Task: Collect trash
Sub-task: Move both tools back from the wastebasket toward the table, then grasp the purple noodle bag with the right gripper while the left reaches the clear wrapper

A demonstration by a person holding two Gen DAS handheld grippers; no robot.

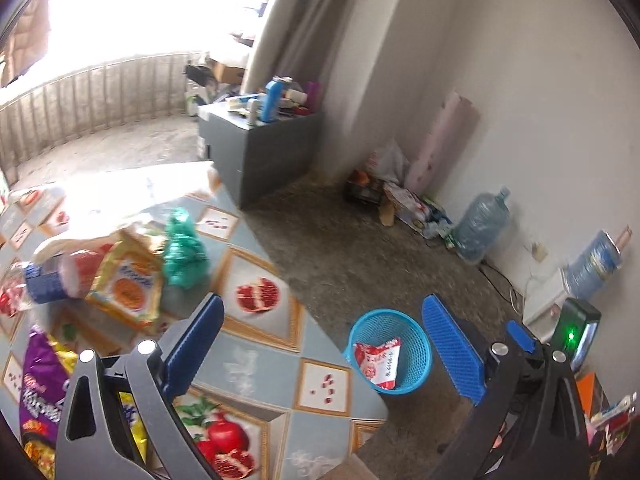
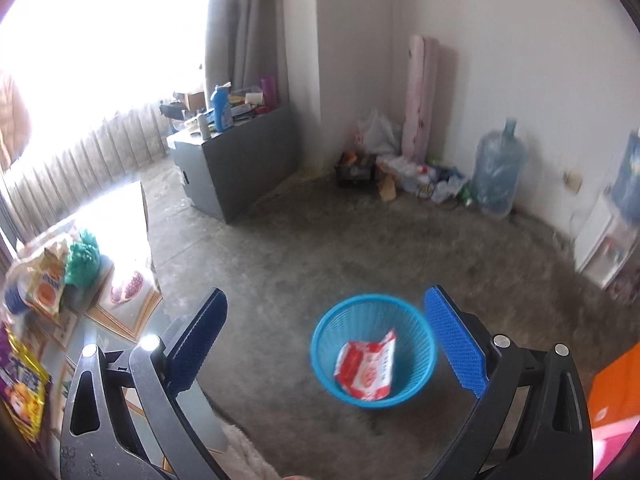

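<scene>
1. Tabletop point(image 1: 256, 356), fruit-print cover, sits under and left of left tool point(image 1: 324, 344); snack bags on it: purple bag point(image 1: 38, 392) far left, yellow-orange packet point(image 1: 128, 284), green bag point(image 1: 186, 252) ahead-left of the tool.
2. Floor point(image 2: 304, 248) grey concrete, ahead of both tools. Grey cabinet point(image 2: 236, 160) far ahead w/ blue bottle point(image 2: 222, 110) on top; curtain & bright window behind it.
3. Right wall: pink roll point(image 2: 420, 96) leaning in the corner, clutter at its foot, big water jug point(image 2: 498, 168) further right.
4. Blue basket point(image 2: 374, 350) on floor, just ahead between right tool's point(image 2: 326, 346) fingers; in left wrist view it's beside the tabletop edge. Inside: one red-white wrapper point(image 2: 366, 370), nothing else seen.
5. Left tool: jaws wide apart, nothing between pads.
6. Right tool: jaws wide apart, empty too.
</scene>
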